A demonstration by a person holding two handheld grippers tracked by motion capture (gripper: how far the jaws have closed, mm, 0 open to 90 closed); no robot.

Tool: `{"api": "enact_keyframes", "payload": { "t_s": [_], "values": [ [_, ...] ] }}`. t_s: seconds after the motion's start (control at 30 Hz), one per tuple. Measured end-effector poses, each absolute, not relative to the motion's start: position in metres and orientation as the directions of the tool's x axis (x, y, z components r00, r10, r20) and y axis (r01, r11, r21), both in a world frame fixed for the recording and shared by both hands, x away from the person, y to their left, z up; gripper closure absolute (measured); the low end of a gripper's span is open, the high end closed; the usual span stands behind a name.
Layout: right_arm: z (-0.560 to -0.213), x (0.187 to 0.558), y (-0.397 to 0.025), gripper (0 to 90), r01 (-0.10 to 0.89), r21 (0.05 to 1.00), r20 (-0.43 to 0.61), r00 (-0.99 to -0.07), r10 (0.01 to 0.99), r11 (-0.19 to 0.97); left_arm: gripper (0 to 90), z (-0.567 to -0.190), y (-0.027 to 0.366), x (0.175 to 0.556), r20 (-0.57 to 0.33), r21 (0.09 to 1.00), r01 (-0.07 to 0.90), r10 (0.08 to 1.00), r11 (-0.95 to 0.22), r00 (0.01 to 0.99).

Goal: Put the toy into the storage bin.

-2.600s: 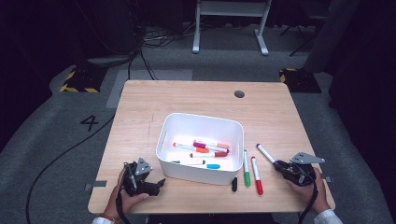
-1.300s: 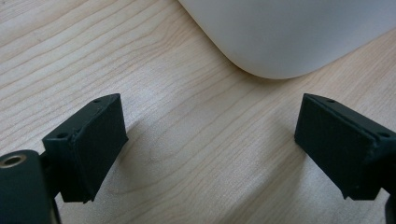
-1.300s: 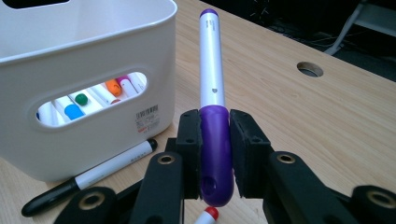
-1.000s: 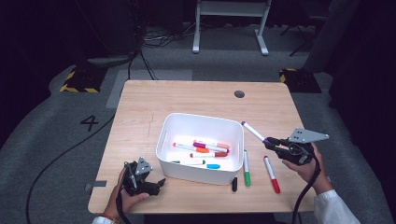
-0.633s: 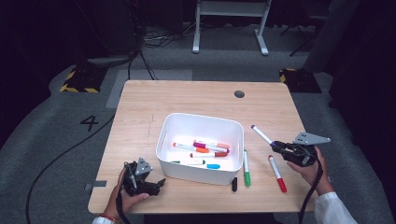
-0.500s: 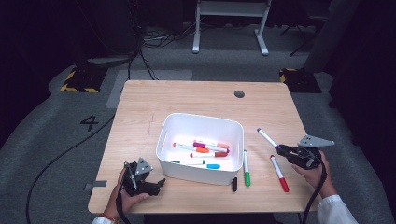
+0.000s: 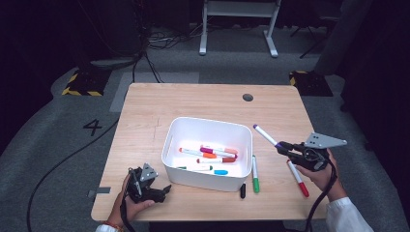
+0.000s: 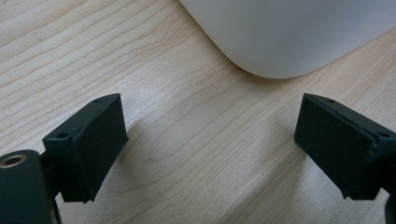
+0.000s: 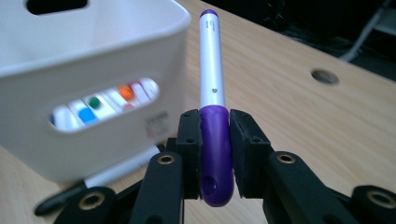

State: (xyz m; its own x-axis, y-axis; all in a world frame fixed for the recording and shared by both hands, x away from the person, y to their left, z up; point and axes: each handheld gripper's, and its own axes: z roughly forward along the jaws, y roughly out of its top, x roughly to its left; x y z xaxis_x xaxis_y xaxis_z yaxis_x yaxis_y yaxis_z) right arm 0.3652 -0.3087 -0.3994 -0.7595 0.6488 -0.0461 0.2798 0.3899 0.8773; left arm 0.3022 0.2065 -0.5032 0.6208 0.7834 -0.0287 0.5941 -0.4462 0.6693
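Right gripper [image 7: 285,147] clamps purple marker [image 9: 212,84] by cap, aloft right of white bin [image 7: 244,133]. Marker judged light, rigid, slick; cap hold adequate. Left gripper [image 8: 210,140] agape, empty, beside bin.

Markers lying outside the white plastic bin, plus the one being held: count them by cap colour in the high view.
Purple-capped white marker, held in the right gripper: 1
Green-capped white marker on the wooden table: 1
Red-capped white marker: 1
Short black marker, too small to tell more: 1
Total: 4
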Motion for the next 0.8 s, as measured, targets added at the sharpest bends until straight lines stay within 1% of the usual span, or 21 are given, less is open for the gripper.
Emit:
{"api": "enact_keyframes", "payload": {
  "t_s": [0.1, 0.33, 0.57, 0.63, 0.67, 0.8],
  "values": [
    [-0.383, 0.364, -0.286, 75.5, 0.228, 0.885, -0.072, -0.795, 0.603, 0.407, 9.2, -0.503, 0.206, 0.302, -0.029, 0.670, 0.594, 0.783, -0.446, 0.621],
    [-0.362, 0.367, -0.232, 75.5, 0.175, 0.869, -0.093, -0.861, 0.500, 0.463, 9.1, -0.503, 0.206, 0.302, -0.029, 0.669, 0.594, 0.783, -0.446, 0.621],
    [-0.358, 0.370, -0.185, 75.4, 0.147, 0.826, -0.103, -0.910, 0.402, 0.544, 9.2, -0.503, 0.206, 0.302, -0.028, 0.670, 0.594, 0.783, -0.446, 0.621],
    [-0.358, 0.370, -0.174, 75.4, 0.157, 0.813, -0.084, -0.922, 0.379, 0.561, 9.2, -0.503, 0.207, 0.302, -0.027, 0.670, 0.592, 0.783, -0.447, 0.622],
    [-0.359, 0.371, -0.169, 75.4, 0.141, 0.804, -0.097, -0.927, 0.362, 0.577, 9.2, -0.503, 0.207, 0.302, -0.027, 0.670, 0.592, 0.783, -0.447, 0.622],
    [-0.363, 0.369, -0.150, 75.4, 0.129, 0.763, -0.095, -0.947, 0.307, 0.633, 9.2, -0.503, 0.207, 0.302, -0.027, 0.670, 0.592, 0.783, -0.448, 0.622]
  ]
}}
